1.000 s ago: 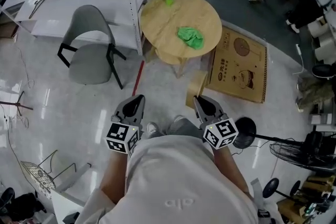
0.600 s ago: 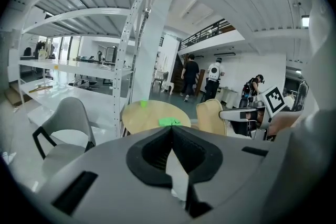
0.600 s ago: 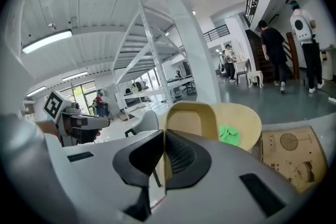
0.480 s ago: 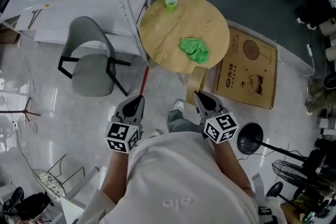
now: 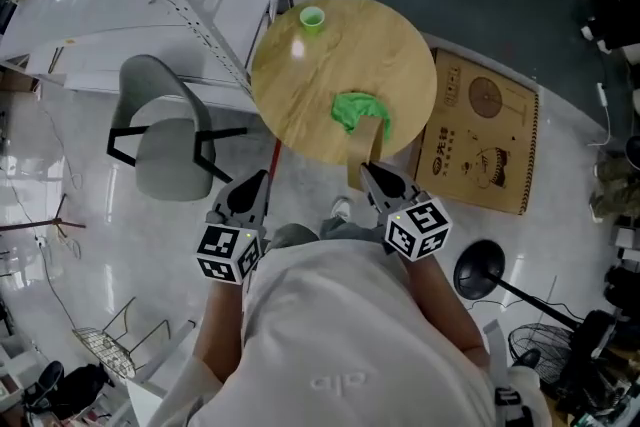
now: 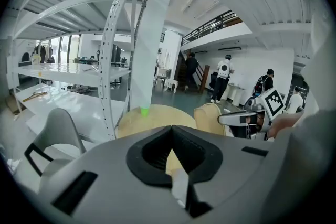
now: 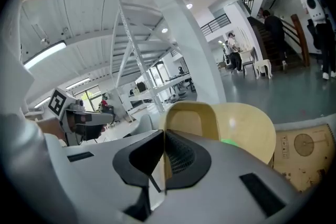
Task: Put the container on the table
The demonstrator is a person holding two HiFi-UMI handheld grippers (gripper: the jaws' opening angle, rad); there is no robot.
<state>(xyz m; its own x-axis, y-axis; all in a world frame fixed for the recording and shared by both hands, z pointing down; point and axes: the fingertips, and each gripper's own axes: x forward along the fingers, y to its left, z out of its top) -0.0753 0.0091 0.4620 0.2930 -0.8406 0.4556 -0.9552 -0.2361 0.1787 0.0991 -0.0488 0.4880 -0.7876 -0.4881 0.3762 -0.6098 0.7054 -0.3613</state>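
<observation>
On the round, smooth pale-wood table stands one small bright-green cup-shaped container, well apart from one crumpled green cloth. Two grey grippers, the left gripper and the right gripper, are both clenched on nothing.

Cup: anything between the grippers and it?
Yes. A chair stands at the near edge of the table, just ahead of the right gripper; a cloth lies on the table between it and the cup.
</observation>
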